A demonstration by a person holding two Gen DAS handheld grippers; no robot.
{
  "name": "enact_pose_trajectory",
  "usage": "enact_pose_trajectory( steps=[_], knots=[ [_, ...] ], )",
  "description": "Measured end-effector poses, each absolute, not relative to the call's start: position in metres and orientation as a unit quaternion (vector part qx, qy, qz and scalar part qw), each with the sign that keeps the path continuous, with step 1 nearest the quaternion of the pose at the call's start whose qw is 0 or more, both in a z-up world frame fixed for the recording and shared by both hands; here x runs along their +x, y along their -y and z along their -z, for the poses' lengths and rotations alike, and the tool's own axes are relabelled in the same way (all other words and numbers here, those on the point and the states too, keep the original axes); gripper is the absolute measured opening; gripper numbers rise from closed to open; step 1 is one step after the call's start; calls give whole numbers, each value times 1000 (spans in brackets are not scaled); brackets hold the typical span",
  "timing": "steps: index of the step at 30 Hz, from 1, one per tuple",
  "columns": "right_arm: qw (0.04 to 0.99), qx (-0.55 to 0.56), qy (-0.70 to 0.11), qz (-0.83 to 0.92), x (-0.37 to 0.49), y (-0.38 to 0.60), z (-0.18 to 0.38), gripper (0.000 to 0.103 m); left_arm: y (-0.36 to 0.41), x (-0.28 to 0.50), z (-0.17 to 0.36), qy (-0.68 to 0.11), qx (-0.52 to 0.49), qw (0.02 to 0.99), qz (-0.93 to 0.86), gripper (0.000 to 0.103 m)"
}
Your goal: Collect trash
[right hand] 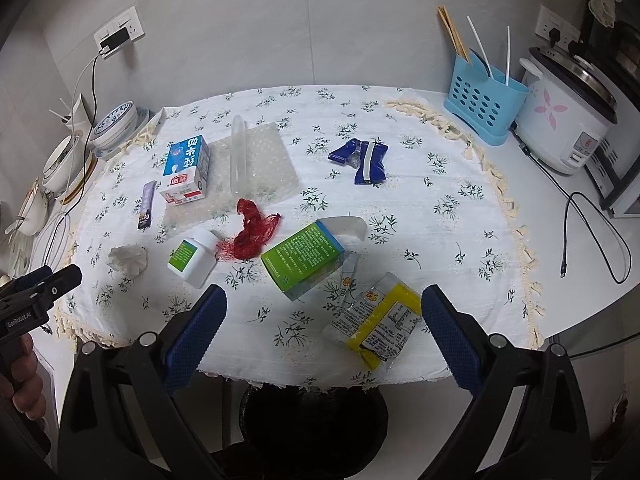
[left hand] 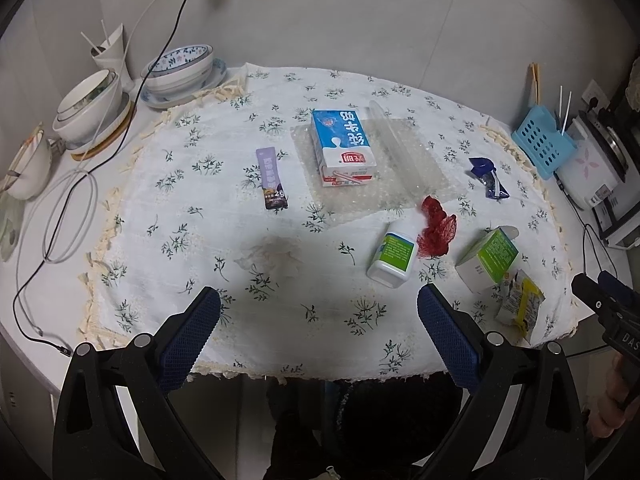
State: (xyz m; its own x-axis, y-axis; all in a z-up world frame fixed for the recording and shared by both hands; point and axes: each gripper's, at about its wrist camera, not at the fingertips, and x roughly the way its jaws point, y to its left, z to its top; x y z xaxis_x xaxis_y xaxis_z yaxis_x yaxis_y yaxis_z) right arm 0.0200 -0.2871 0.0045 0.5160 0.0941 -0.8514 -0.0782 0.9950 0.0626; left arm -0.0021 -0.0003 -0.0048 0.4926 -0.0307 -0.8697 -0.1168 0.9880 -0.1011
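Trash lies scattered on the floral tablecloth [left hand: 168, 184] [right hand: 420, 216]: a blue-and-white milk carton [left hand: 343, 147] [right hand: 185, 169] on bubble wrap [left hand: 404, 168] [right hand: 264, 164], a purple sachet [left hand: 272, 179] [right hand: 146, 205], a crumpled tissue [left hand: 276, 254] [right hand: 127, 261], a white bottle [left hand: 392, 254] [right hand: 192, 258], red netting [left hand: 436, 226] [right hand: 252, 229], a green box [left hand: 488, 260] [right hand: 302, 258], a yellow packet [left hand: 520, 300] [right hand: 378, 320] and a blue wrapper [left hand: 488, 178] [right hand: 362, 158]. My left gripper [left hand: 320, 328] is open near the front edge, facing the tissue. My right gripper [right hand: 324, 328] is open over the edge, beside the yellow packet. Neither holds anything.
A dark bin [right hand: 314, 428] stands below the table's front edge. Stacked bowls [left hand: 94, 110] [right hand: 66, 160] and cables [left hand: 68, 216] lie at the left. A blue utensil holder [right hand: 484, 98] [left hand: 542, 140] and rice cooker [right hand: 568, 112] stand at the right, with a black cable [right hand: 592, 232].
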Motion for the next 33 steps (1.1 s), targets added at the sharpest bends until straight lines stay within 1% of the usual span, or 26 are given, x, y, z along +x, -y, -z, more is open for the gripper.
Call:
enact_pose_trajectory(
  steps=[33],
  knots=[
    [871,6,-489,-59,17,281,-7,94,0,-2,1,-512,-70,856,-25,97]
  ],
)
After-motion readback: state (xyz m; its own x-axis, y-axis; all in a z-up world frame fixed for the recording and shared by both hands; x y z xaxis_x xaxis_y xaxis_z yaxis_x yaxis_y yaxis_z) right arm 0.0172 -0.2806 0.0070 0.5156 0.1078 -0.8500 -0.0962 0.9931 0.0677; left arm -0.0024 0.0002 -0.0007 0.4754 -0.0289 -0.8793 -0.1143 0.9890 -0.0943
